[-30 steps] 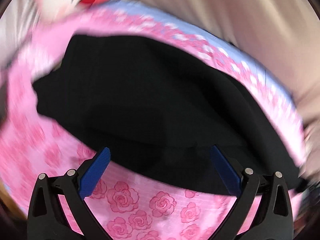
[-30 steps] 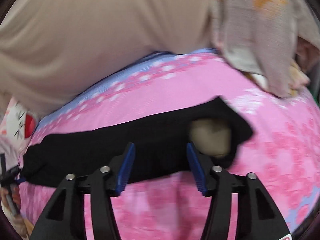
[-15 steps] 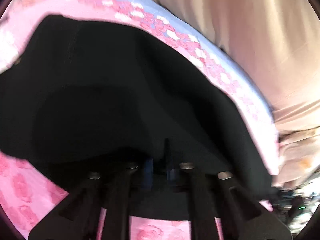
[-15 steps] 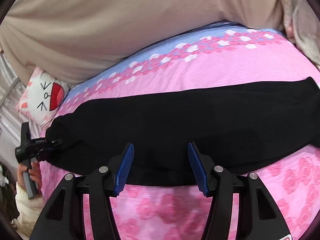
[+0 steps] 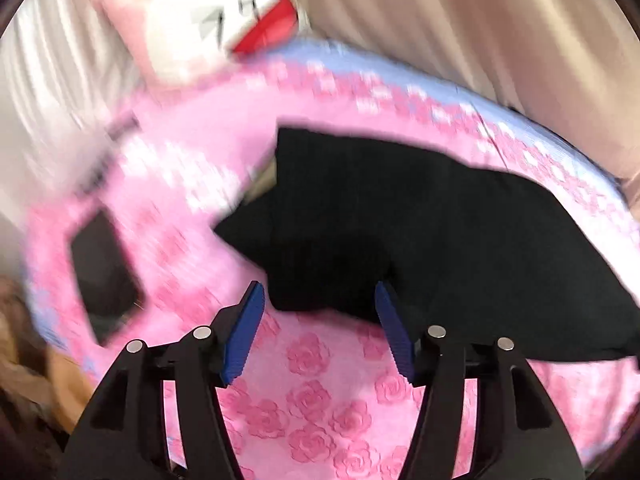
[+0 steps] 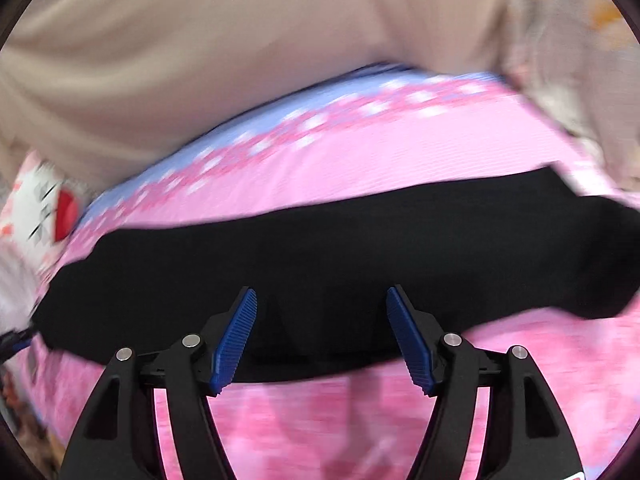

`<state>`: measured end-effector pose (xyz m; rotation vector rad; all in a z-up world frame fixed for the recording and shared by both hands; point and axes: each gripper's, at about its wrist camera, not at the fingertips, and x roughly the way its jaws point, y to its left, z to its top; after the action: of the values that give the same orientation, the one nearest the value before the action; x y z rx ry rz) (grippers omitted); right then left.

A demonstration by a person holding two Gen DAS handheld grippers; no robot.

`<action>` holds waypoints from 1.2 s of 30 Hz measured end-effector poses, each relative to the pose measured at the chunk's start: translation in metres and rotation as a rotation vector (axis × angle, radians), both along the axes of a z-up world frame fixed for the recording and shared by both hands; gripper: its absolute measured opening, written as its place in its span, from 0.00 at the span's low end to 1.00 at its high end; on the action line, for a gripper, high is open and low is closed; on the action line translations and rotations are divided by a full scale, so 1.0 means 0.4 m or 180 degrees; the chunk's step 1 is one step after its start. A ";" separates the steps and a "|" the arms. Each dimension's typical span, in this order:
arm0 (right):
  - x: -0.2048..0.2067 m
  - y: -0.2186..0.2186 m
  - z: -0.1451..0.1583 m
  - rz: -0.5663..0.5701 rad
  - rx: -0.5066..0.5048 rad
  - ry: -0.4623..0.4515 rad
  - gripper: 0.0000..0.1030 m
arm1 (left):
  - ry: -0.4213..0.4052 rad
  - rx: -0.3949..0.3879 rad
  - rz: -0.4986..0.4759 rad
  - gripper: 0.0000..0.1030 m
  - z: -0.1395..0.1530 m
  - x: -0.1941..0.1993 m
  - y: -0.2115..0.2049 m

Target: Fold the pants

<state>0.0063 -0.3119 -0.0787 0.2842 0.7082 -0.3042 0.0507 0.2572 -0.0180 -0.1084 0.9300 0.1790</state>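
Two sets of tongs face you across one bed [image 5: 320, 384] dressed in a pink rose-print sheet with a blue band along its far edge; behind it hangs a beige curtain [image 6: 240, 60]. Spread on that sheet are the black pants [image 6: 340, 256], lying as a long dark strip across the right wrist view, from the left edge of the bed to the far right.

In the left wrist view the pants [image 5: 420, 232] reach from the middle of the frame to the right, their near end bunched into an uneven corner with a lighter patch showing at its upper left. That view is blurred, so finer folds cannot be made out.

Your left tongs [image 5: 320, 328] are spread wide and carry nothing; the bunched end of the pants lies just beyond and between the blue pads [image 5: 244, 336], and whether it touches them cannot be told. Your right tongs [image 6: 322, 334] are likewise parted and empty, poised over the near edge of the strip, with black cloth filling the gap between the fingers.

A white cartoon-face pillow [image 5: 224, 12] with a red mouth sits at the bed's far left corner. A dark flat rectangular thing [image 5: 104, 276] lies on the sheet left of the left tongs.
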 end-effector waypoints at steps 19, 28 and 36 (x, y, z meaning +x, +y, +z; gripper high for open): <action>-0.178 -0.397 0.204 -0.0262 0.0419 -0.0793 0.08 | -0.0423 0.0186 -0.1541 0.87 0.072 0.001 -0.566; -0.255 -0.510 0.046 -0.0859 -0.0875 0.0582 0.68 | -0.0198 0.0240 -0.1521 0.87 0.019 -0.004 -0.600; -0.212 -0.507 0.063 -0.0575 -0.0145 0.0082 0.69 | -0.0145 0.0280 -0.1745 0.87 0.001 0.025 -0.701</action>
<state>-0.0784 -0.5148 -0.0535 0.3019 0.7012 -0.4958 0.0607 -0.0231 -0.0176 0.2234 0.8739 -0.2895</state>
